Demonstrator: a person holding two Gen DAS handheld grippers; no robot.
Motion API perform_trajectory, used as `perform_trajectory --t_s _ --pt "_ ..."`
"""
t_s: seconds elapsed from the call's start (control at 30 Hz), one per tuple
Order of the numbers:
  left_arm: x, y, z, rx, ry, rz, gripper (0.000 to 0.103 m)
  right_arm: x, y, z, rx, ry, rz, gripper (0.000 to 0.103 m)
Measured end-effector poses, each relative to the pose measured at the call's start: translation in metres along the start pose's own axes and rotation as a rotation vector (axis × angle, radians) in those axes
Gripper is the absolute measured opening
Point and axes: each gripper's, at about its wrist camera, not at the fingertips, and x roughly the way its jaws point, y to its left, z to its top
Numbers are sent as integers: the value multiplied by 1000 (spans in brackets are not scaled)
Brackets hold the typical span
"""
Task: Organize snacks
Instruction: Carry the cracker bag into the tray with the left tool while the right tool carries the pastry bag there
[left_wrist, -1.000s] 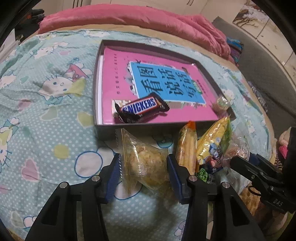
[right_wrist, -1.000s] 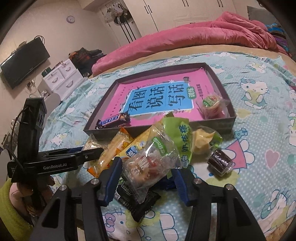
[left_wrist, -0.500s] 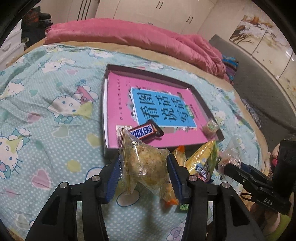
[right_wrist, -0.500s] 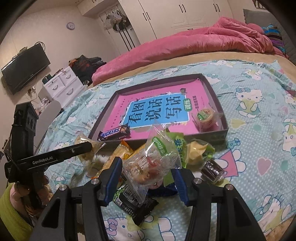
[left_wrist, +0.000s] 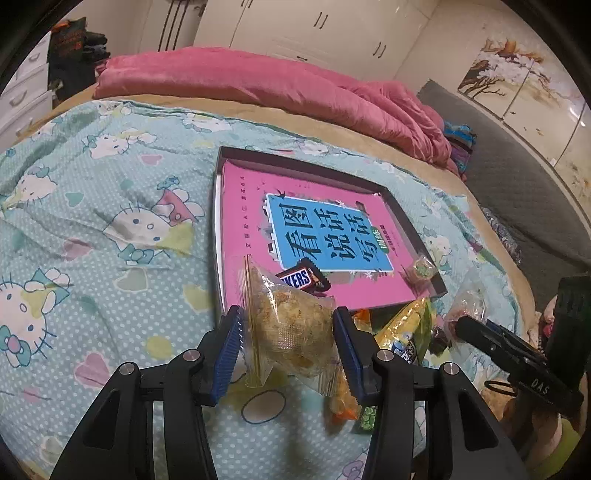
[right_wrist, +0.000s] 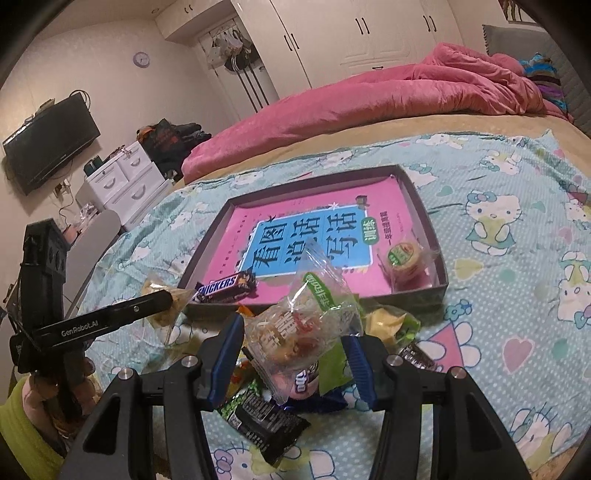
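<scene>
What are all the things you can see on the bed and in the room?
Tray: one, dark, on the bed sheet.
Book: one, pink and blue, inside the tray.
Snickers bar: one, brown, on the book's near edge.
Round wrapped snack: one, green label, in the tray's corner.
Loose snack pile: several, mixed colours, in front of the tray.
Sheet: one, teal cartoon print.
Quilt: one, pink, far side.
Television: one, black, on the wall.
Left gripper: holding a yellowish crumbly snack bag.
Right gripper: holding a clear snack packet.

Black left gripper (left_wrist: 288, 345), blue-padded jaws, silver screws
</scene>
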Motion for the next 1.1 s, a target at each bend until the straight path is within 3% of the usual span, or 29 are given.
perform_trajectory --t_s 0.57,1.1 --pt "5 12 23 -20 -68 6 51 8 -15 30 45 -51 -34 54" --pt "29 6 37 -8 -74 13 51 37 -20 45 54 -45 -52 54"
